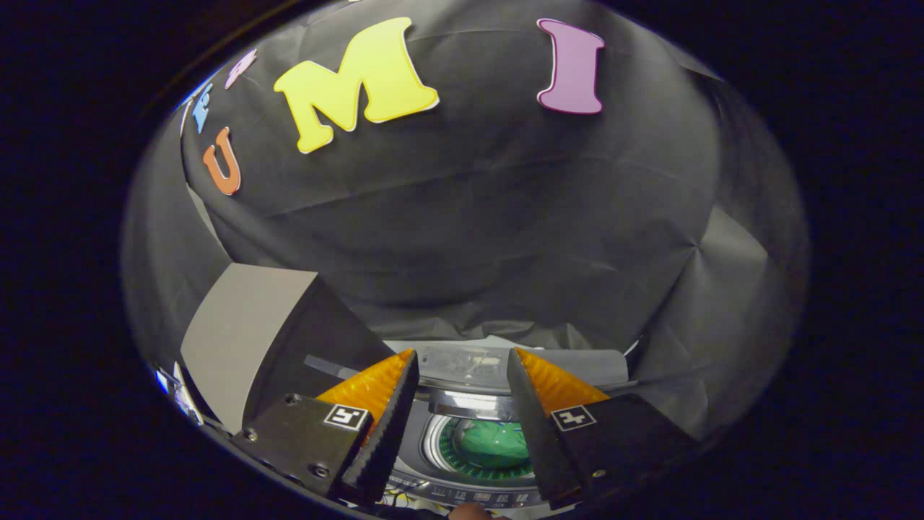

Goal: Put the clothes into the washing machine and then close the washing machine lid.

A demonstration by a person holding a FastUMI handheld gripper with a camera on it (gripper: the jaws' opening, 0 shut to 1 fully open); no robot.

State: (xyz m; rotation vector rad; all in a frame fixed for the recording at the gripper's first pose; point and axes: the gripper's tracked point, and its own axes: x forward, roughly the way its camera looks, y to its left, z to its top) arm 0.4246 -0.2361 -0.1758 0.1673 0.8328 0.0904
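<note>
Gripper (462, 361) fingers apart, empty; prob. green clothes (494, 442) in washing machine (462, 485) drum

Empty tool (462, 375), fingers apart, above washing machine (462, 473) with green clothes (494, 442) inside

Hand-held gripper (462, 361), fingers apart, apparently empty, angled slightly downward.

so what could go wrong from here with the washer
The fingers are open and hold nothing above the washing machine, with green clothes in the drum. The lid looks raised behind the opening; pushing it off-centre could make the fingers slip. Cloth near the rim might catch under it.
</note>
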